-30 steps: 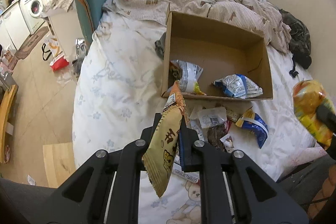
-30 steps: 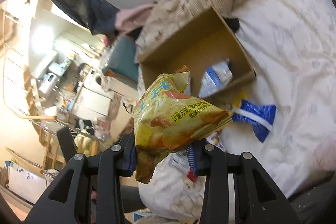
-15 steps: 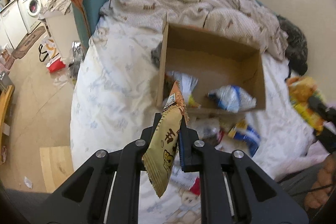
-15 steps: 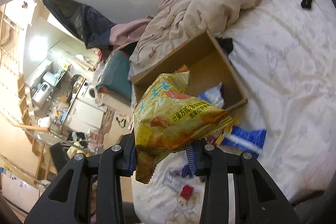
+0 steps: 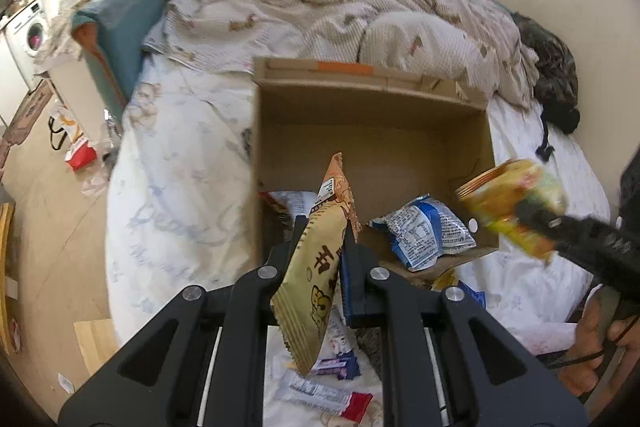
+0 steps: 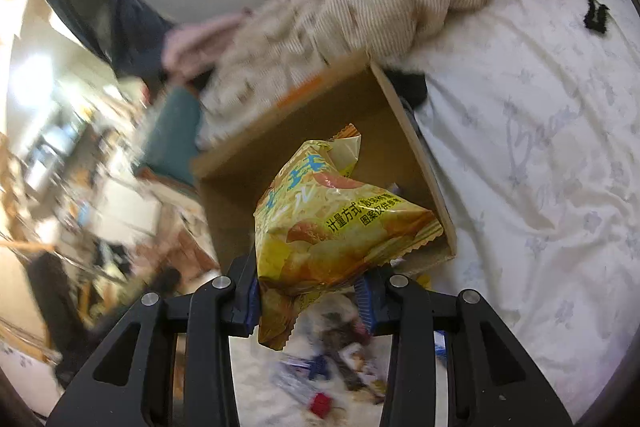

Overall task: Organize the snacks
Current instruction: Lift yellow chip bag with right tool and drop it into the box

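Left gripper [image 5: 320, 247]: clamped on a tan snack bar [image 5: 316, 267], held upright by its middle, just short of the near wall of the cardboard box [image 5: 372, 131].
Right gripper [image 6: 310, 291]: closed on the lower edge of a puffy yellow chip bag [image 6: 332, 223]; most of the bag hangs in front of the box opening.
Box: sits on the bed [image 5: 168, 187], open top; a blue-and-white packet [image 5: 424, 231] and another wrapper lie inside near the front wall.
Loose snacks: several small wrappers [image 5: 320, 391] on the sheet below the grippers, not yet boxed.
Step in hand, as I judge it: carry both packs over the rim and drop them.
Doing it well: clear the near wall before opening; release low, over bare floor toward the back; keep the two grippers apart; chip bag is light, airy, may drift.
Risk: bar tip could catch the rim.
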A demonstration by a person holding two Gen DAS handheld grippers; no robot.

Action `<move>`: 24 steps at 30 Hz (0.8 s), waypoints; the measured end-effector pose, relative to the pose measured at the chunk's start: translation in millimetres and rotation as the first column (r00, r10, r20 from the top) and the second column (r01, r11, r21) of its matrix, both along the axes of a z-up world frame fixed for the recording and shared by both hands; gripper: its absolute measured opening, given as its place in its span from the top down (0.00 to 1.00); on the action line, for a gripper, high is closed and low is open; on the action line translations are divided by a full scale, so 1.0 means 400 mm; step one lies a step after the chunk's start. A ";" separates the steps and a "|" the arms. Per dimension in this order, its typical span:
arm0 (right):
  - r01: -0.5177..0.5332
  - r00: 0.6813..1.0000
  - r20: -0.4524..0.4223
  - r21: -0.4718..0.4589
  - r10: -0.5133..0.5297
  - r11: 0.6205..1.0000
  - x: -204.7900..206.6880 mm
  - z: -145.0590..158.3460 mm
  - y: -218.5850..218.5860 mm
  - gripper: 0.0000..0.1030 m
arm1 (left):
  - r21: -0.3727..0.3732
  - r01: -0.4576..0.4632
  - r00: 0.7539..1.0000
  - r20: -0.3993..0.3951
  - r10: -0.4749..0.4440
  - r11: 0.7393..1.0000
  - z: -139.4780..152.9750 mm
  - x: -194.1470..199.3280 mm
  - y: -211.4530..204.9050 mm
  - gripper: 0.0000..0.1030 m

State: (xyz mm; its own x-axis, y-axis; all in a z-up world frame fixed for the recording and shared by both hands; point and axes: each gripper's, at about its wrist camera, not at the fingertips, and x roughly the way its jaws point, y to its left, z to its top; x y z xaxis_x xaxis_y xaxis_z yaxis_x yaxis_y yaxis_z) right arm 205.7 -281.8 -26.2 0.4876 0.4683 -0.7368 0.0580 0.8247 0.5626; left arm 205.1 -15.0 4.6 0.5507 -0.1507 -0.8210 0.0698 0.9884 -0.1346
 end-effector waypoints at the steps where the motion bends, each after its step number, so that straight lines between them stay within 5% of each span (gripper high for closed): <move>1: -0.015 0.999 -0.031 -0.030 0.015 0.999 0.014 -0.019 0.012 0.62 | 0.006 0.004 1.000 -0.004 -0.004 1.000 -0.012 0.009 -0.008 0.90; 5: -0.084 0.989 -0.138 -0.163 0.061 0.983 0.060 -0.090 0.063 0.62 | 0.014 0.014 0.999 -0.029 -0.014 1.000 -0.067 0.038 -0.025 0.89; 11: -0.146 0.981 -0.168 -0.304 0.098 0.942 0.106 -0.142 0.113 0.62 | 0.045 0.063 0.998 -0.019 -0.062 0.997 -0.124 0.070 -0.033 0.90; 18: -0.128 0.991 -0.065 -0.143 0.120 0.981 0.117 -0.094 0.095 0.62 | -0.030 0.014 0.998 -0.065 -0.016 0.999 -0.158 0.115 -0.021 0.89; 24: -0.205 0.975 -0.086 0.007 0.205 0.979 0.125 -0.109 0.112 0.59 | -0.045 0.017 0.997 -0.079 -0.020 0.999 -0.163 0.115 -0.029 0.89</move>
State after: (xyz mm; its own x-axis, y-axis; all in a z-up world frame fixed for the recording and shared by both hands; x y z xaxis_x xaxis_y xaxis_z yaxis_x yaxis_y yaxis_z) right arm 255.8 -236.9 -69.7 0.3159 0.5503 -0.7729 -0.0645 0.8252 0.5612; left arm 251.3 -26.6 -60.8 0.4812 -0.1975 -0.8541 0.0753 0.9800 -0.1842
